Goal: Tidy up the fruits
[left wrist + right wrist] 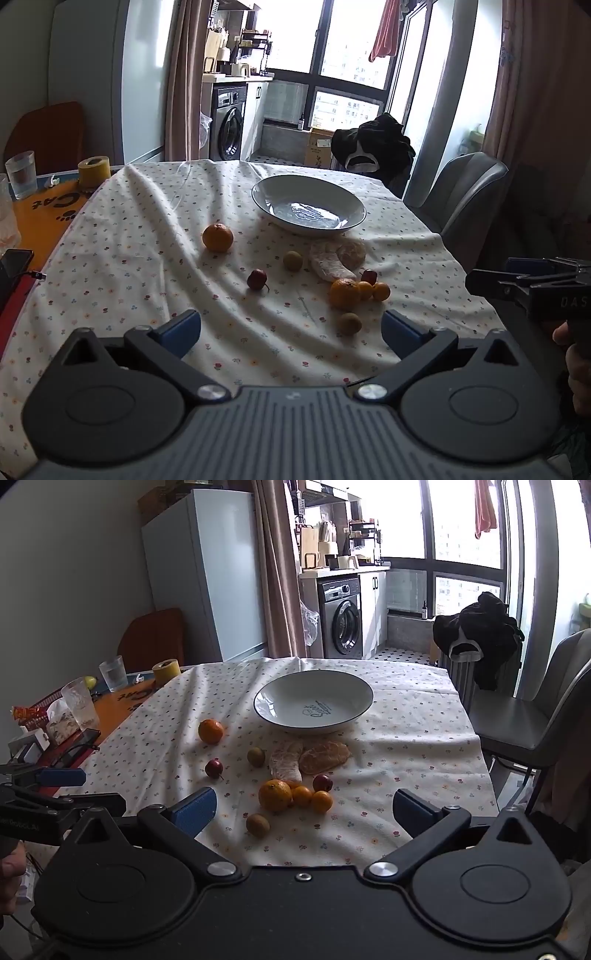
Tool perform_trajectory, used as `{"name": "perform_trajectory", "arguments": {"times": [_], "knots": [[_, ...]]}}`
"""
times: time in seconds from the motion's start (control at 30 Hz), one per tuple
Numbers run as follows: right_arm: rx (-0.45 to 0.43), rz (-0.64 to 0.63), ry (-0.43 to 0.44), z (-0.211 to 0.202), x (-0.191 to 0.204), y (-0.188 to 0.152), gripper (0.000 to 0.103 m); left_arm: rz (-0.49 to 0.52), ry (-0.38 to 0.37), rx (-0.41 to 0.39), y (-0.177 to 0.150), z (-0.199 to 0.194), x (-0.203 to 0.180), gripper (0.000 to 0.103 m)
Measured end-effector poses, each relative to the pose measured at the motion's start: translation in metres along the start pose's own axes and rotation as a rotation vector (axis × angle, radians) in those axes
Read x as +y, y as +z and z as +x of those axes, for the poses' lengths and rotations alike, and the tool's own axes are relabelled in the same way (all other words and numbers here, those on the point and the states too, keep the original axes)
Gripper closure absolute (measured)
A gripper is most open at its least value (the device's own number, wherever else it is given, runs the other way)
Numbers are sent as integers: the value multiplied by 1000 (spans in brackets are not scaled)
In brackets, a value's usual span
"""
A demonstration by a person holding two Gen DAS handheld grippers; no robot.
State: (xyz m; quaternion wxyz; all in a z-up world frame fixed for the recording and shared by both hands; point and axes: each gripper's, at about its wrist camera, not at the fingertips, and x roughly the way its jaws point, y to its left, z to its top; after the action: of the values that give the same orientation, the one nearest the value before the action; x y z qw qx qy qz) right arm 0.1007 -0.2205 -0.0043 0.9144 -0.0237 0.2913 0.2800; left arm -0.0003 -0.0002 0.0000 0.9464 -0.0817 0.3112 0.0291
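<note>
Both the left gripper [291,330] and right gripper [304,808] hover released, fingers spread wide, holding nothing. Oranges, small red and greenish fruits [275,794] lie scattered near the empty white ceramic bowl [313,701] on the floral tablecloth [406,738]; two pale wrinkled items [306,758] between are hard to identify.

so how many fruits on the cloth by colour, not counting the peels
Orange: 4 (two larger, two small)
Dark red: 2
Greenish-brown: 2
Total: 8, all on the tablecloth; the bowl holds none.
</note>
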Motion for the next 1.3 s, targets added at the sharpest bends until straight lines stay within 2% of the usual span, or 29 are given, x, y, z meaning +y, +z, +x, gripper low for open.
{"name": "perform_trajectory", "arguments": {"times": [1.3], "knots": [[-13,-18,1,-2,5,1,0,4,-12,-31,5,-8,-2,0]]}}
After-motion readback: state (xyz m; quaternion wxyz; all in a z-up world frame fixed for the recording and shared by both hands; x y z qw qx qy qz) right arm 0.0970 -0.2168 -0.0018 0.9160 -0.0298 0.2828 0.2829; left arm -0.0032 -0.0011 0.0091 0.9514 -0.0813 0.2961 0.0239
